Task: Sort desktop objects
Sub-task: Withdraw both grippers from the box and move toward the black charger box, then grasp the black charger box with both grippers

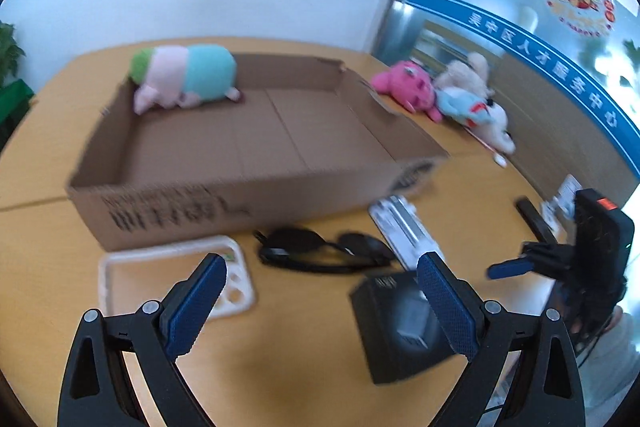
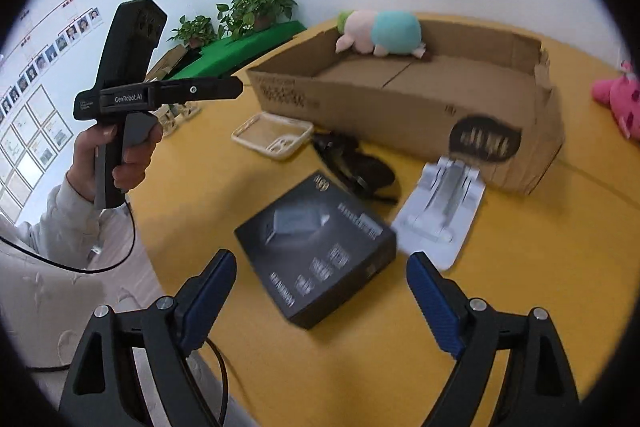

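My left gripper [image 1: 320, 263] stands open over the yellow table, nothing between its fingers. Just past them lie black sunglasses [image 1: 316, 247] and a white phone case [image 1: 168, 251]; a black product box [image 1: 400, 327] lies behind the right finger. My right gripper [image 2: 320, 259] is open too, hovering over that black box [image 2: 316, 247] without touching it. A white folding stand [image 2: 444, 203] lies beside the box. The open cardboard box [image 2: 380, 115] holds a pink-and-teal plush pig [image 2: 384, 33] in its far corner. A hand [image 2: 132, 155] holds the left gripper at the left.
A pink plush [image 1: 408, 87], a beige plush [image 1: 468, 69] and a blue-white plush [image 1: 472, 107] lie right of the carton by a glass wall. A black bar [image 1: 534, 223] sits near the table's right edge. Potted plants [image 2: 256, 3] stand on a green cloth.
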`<state>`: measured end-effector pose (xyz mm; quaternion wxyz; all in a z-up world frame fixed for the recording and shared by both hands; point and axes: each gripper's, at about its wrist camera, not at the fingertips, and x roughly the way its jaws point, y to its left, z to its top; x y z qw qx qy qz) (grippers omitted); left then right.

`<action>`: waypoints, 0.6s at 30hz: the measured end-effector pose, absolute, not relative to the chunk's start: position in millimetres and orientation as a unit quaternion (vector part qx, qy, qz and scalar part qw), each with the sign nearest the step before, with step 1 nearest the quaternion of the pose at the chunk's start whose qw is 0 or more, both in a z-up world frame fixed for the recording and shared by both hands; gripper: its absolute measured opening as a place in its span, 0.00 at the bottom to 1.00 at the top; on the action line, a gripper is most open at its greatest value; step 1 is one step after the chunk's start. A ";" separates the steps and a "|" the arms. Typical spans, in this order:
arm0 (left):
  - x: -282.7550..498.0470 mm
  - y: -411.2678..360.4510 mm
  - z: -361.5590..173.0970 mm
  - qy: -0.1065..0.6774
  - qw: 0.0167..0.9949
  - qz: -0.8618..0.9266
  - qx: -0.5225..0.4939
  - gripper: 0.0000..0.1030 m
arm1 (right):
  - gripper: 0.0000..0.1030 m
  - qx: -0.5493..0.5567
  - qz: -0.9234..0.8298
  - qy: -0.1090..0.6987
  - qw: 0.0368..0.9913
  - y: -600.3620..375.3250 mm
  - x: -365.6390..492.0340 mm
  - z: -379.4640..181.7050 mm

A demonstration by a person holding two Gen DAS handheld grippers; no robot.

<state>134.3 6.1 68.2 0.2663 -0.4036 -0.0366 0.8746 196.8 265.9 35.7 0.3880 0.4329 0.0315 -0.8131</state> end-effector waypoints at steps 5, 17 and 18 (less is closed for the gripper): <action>143.2 26.2 33.5 -0.061 0.296 0.842 -0.448 0.94 | 0.85 0.426 -0.813 0.058 0.393 232.7 209.2 3.7; 146.3 36.3 -19.9 -0.143 0.338 0.785 -0.499 0.58 | 0.88 0.419 -0.825 0.087 0.369 206.4 192.9 -16.0; 147.0 36.6 -22.4 -0.153 0.340 0.782 -0.500 0.58 | 0.88 0.416 -0.826 0.086 0.370 204.9 192.3 -14.3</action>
